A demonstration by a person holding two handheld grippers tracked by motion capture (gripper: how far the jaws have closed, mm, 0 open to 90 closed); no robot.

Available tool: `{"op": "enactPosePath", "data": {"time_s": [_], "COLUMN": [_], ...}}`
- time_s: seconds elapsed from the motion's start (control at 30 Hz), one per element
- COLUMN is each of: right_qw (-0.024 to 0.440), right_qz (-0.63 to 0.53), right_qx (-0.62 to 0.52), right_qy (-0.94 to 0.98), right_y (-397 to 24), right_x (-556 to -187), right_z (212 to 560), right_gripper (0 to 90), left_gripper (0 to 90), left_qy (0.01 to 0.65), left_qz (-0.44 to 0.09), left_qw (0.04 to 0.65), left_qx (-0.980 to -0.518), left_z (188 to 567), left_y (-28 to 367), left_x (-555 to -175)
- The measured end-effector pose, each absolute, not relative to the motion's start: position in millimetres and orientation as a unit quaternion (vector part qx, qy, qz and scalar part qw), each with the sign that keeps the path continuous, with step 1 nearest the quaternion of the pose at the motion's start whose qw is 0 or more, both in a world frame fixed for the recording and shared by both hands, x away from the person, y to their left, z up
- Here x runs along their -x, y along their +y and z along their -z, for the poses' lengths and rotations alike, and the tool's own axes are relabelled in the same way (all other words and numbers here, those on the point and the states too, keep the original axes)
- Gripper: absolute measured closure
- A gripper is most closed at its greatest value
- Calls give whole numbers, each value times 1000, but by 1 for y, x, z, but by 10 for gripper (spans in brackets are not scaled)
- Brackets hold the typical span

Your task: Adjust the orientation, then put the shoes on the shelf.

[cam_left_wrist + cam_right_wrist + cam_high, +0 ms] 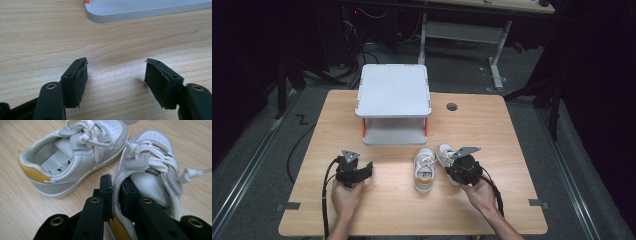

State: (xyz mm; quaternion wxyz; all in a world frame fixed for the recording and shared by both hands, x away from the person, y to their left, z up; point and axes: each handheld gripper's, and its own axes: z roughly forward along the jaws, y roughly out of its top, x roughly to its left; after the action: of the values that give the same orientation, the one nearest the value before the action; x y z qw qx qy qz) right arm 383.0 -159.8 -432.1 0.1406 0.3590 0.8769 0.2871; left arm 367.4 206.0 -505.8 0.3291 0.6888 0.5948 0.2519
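Right gripper [115,195] pinches heel collar of right sneaker [152,170], one finger inside, one outside, so it can be carried. Sits on surface [392,210] touching left sneaker [424,170], before two-tier rack [394,90]. Left gripper [116,80] spread, idle, empty.

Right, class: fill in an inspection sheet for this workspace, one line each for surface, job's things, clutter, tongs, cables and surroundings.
Surface: wooden table, with a round hole near the far edge.
Job's things: two small white shoes side by side; right shoe gripped at its heel collar, left shoe free.
Clutter: white two-tier rack at the far side.
Tongs: left tongs open over bare wood; right tongs shut on the right shoe.
Cables: a black cable trails from the left tongs.
Surroundings: dark room, grey floor, a desk frame behind.
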Motion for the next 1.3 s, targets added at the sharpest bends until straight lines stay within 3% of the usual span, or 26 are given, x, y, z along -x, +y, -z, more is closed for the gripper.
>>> {"op": "enactPosePath", "data": {"time_s": [0.37,0.57,0.8,1.07,1.3], "right_qw": [122,81,68,75,111], "right_qz": [-281,-295,-311,-351,-406], "right_qx": [-363,-355,-356,-352,-378], "right_qy": [880,883,878,864,824], "right_y": [-146,-142,-144,-160,-201], "right_x": [-384,-388,-388,-377,-371], "right_z": [436,438,441,432,431], "right_gripper": [728,584,507,490,494], "left_gripper": [349,349,349,348,335], "left_qy": [595,596,596,594,591], "left_qz": [-252,-254,-254,-256,-259], "left_qw": [329,327,327,323,319], "left_qx": [-689,-688,-688,-690,-695], "left_z": [506,506,506,506,506], "left_y": [206,206,206,205,203], "left_x": [-367,-367,-367,-367,-368]}}
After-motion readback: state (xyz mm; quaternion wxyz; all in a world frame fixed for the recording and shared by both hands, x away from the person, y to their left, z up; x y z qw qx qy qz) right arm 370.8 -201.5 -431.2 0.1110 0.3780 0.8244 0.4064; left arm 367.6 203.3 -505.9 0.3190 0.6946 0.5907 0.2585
